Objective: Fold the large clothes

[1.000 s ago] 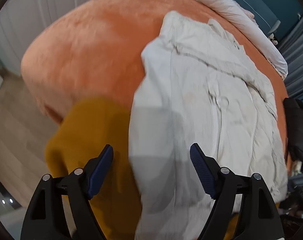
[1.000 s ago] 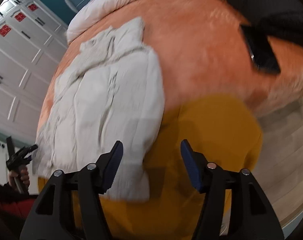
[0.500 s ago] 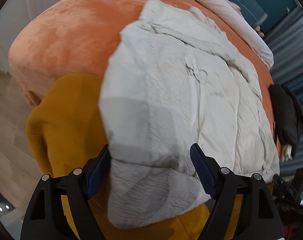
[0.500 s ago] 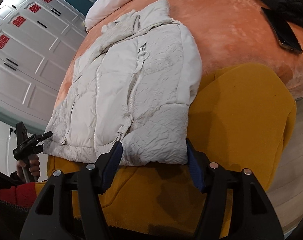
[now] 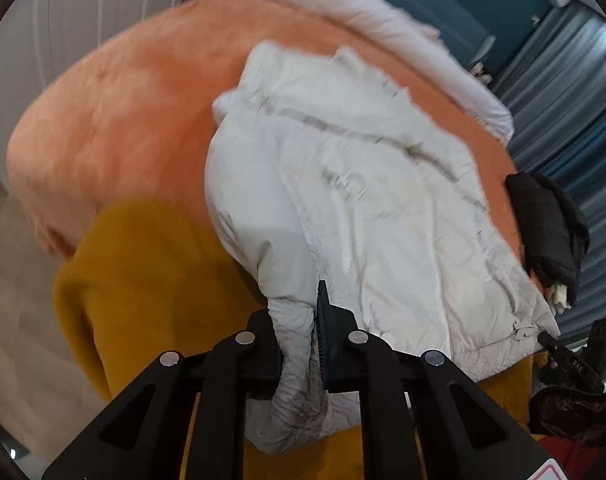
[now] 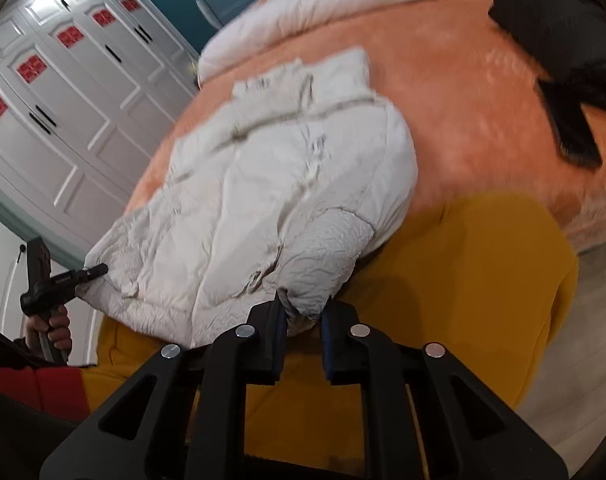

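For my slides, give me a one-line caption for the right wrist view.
Right gripper pinching the cuff of a white puffer jacket spread on an orange bed.

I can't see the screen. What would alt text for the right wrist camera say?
The right tool is clamped on the near hem of a white puffer jacket spread over an orange bedspread and a mustard blanket. At far left, the left tool touches the jacket's other corner.
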